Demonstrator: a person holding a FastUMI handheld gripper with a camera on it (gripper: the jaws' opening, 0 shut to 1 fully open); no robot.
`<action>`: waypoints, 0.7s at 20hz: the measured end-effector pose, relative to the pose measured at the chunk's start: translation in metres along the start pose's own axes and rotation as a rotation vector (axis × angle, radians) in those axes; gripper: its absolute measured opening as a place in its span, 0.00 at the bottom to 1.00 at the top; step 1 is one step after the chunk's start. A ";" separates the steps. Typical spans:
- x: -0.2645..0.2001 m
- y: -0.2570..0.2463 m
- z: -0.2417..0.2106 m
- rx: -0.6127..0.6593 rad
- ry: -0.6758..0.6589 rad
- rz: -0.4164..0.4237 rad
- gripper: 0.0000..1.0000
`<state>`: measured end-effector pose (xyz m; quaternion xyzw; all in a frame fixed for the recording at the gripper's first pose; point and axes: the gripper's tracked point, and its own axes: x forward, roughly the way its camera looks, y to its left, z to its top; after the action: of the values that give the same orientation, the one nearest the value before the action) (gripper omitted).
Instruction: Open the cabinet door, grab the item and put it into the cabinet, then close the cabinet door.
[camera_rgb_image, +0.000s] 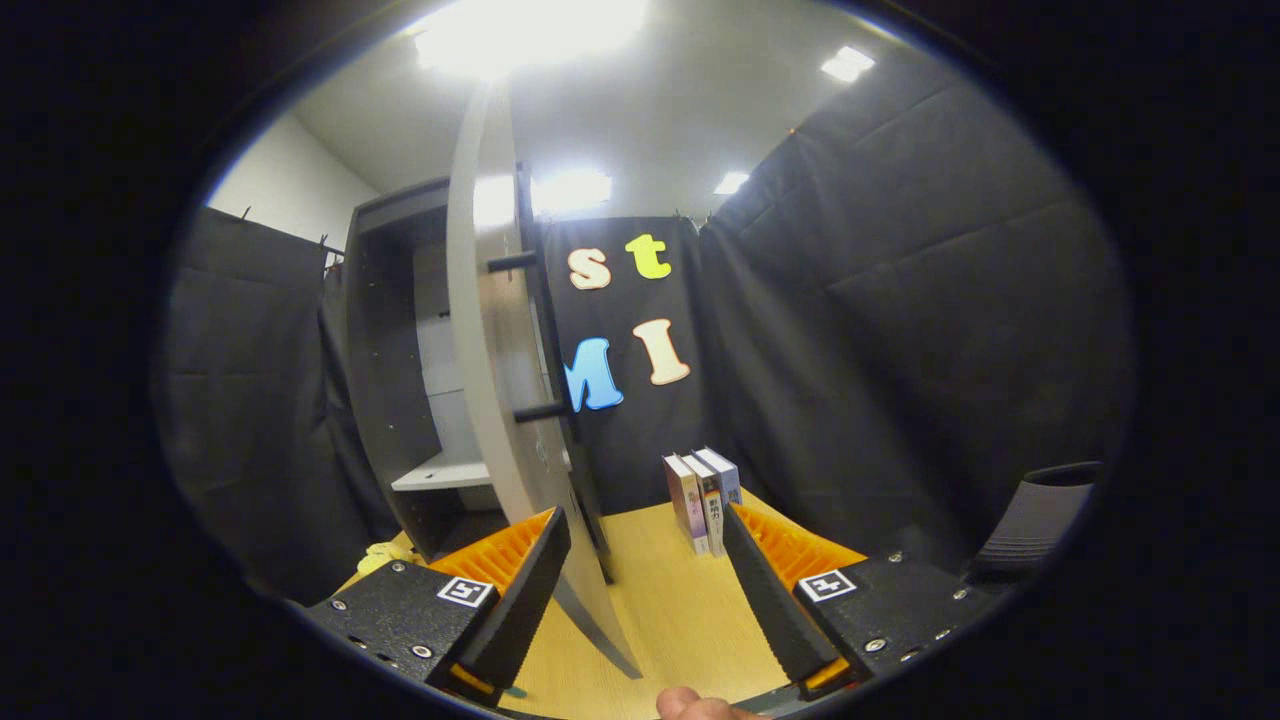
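The grey cabinet (395, 370) stands at the left on a wooden table (670, 610). Its door (490, 380) is swung open toward me, seen nearly edge-on, with a long black handle (540, 330) on its outer face. Inside, a pale shelf (445, 472) shows. Three books (703, 497) stand upright together on the table, just ahead of the right finger and against the black cloth wall. My gripper (645, 535) is open with nothing held; the door's lower edge runs down between the fingers, close to the left one.
A yellow object (380, 555) lies on the table left of the left finger, near the cabinet's foot. A dark ribbed bin (1035, 520) stands at the right. Black cloth walls close the booth. A fingertip (690, 705) shows at the bottom.
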<state>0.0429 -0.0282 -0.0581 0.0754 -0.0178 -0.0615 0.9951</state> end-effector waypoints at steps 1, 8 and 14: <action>-0.007 0.009 -0.027 0.002 0.035 0.006 0.95; -0.055 0.075 -0.219 -0.027 0.245 0.083 0.95; -0.071 0.143 -0.321 0.019 0.399 0.195 0.95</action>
<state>0.0043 0.1682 -0.3557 0.0933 0.1714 0.0515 0.9794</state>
